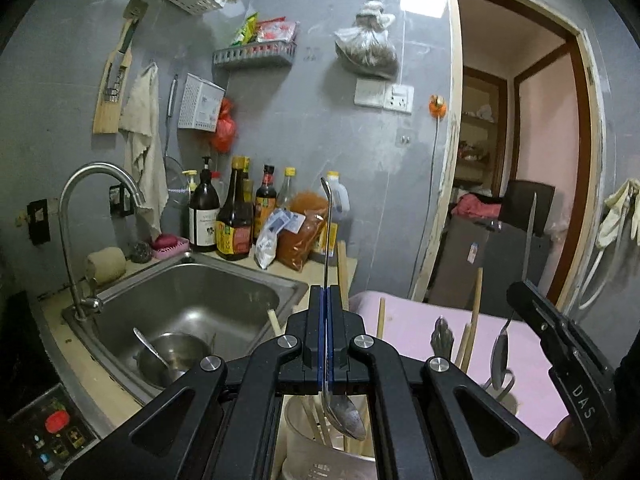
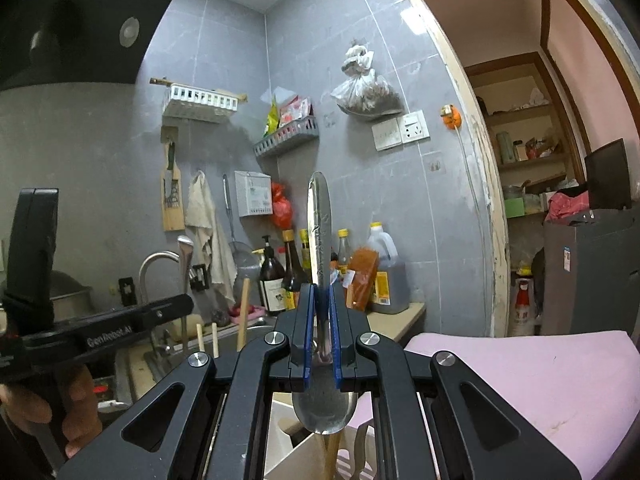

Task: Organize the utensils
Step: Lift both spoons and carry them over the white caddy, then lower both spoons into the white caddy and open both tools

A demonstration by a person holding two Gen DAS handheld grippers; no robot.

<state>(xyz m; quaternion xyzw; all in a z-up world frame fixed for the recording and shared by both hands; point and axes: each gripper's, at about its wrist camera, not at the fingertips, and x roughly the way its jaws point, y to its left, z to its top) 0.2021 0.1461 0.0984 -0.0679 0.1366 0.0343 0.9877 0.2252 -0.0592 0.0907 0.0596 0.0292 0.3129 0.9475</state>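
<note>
**Two spoons being held over the utensil holders**

A spoon is being gripped by the left hand-held gripper, with its blue pads pressed tight against the thin handle. The spoon is being held upright, handle end up and bowl down, and the bowl is being kept just above a pale holder in which chopsticks are standing. Beyond it, a sink with a steel bowl inside is being shown to the left, and bottles are lined up along the counter against the grey wall.

A second spoon is being clamped by the right hand-held gripper at its neck, also with the handle up and the bowl down. Its bowl is hanging over a white holder, where a wooden stick and what looks like a fork are standing. A pink cloth is lying to the right of that holder. In the right wrist view the left hand-held gripper is being seen from the side at the left edge, held by the person's hand.
</note>
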